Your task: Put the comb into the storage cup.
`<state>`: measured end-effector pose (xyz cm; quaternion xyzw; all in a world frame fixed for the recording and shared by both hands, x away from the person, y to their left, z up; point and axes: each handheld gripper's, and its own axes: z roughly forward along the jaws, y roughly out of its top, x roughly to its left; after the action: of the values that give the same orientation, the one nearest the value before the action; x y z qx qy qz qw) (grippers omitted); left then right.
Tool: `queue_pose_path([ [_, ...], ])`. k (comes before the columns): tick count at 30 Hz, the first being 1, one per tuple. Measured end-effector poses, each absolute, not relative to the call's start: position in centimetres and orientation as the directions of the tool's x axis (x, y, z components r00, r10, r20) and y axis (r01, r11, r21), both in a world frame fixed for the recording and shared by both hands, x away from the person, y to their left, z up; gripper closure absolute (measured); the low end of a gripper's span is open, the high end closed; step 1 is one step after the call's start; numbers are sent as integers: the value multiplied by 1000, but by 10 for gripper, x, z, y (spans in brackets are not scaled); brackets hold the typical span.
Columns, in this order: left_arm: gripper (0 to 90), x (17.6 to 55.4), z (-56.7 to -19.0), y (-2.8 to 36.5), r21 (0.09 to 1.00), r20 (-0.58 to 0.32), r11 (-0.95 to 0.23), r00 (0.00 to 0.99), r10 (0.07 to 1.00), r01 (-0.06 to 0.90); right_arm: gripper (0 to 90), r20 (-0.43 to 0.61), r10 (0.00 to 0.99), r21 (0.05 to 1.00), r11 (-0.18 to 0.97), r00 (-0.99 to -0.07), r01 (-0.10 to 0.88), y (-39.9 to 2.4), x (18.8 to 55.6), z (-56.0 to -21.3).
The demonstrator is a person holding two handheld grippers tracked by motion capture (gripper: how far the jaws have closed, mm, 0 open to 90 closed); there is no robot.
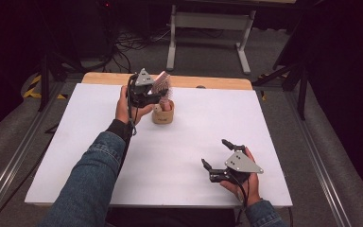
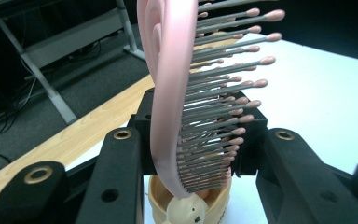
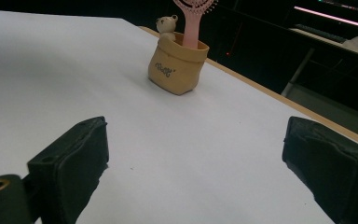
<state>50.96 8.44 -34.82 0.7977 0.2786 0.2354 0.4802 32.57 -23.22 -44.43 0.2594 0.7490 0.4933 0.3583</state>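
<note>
I am holding the pink hairbrush (image 2: 168, 93) in my left tongs (image 1: 157, 92), which are pinching its head from both sides, with the bristles (image 2: 223, 84) pointing off to one side in the left gripper view. The brush is standing nearly upright, handle down, and its handle is reaching into the small tan pot (image 1: 163, 115) that is sitting on the white worktop (image 1: 184, 142) toward the far edge. In the right gripper view the handle is standing inside the pot's mouth, beside a little bear figure (image 3: 167, 25) that is perching on the rim. I cannot tell whether the handle is touching the bottom of the pot.

My right tongs (image 1: 215, 153) are spread wide with nothing between them, hovering just over the near right part of the worktop, well apart from the pot and pointing toward it. A wooden strip (image 1: 203, 81) is showing along the worktop's far edge.
</note>
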Motion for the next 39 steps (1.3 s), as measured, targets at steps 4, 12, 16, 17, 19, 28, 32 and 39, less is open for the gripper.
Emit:
queue_pose_path([
  [4, 634, 510, -350, 83, 895, 115, -391, 739, 664, 213, 80, -281, 738, 923, 383, -613, 37, -231, 326, -445],
  [12, 612, 513, -353, 84, 902, 107, -373, 722, 684, 219, 81, -274, 738, 924, 380, -617, 45, -230, 326, -445],
  [16, 589, 516, -355, 88, 903, 108, -366, 705, 701, 226, 82, -274, 737, 924, 380, -618, 43, -230, 326, -445],
  [17, 585, 516, -354, 90, 903, 112, -365, 698, 707, 225, 83, -273, 737, 924, 379, -618, 43, -230, 326, -445],
  [19, 579, 516, -354, 92, 910, 117, -353, 680, 724, 219, 84, -271, 737, 925, 378, -619, 46, -230, 326, -445],
  [28, 545, 517, -351, 112, 930, 83, -283, 616, 783, 234, 91, -270, 734, 923, 381, -623, 48, -229, 327, -446],
  [32, 559, 517, -348, 119, 931, 84, -279, 610, 788, 233, 95, -278, 731, 922, 384, -623, 40, -228, 326, -445],
  [39, 548, 519, -350, 128, 929, 66, -265, 593, 802, 256, 96, -278, 730, 921, 387, -625, 42, -227, 326, -446],
])
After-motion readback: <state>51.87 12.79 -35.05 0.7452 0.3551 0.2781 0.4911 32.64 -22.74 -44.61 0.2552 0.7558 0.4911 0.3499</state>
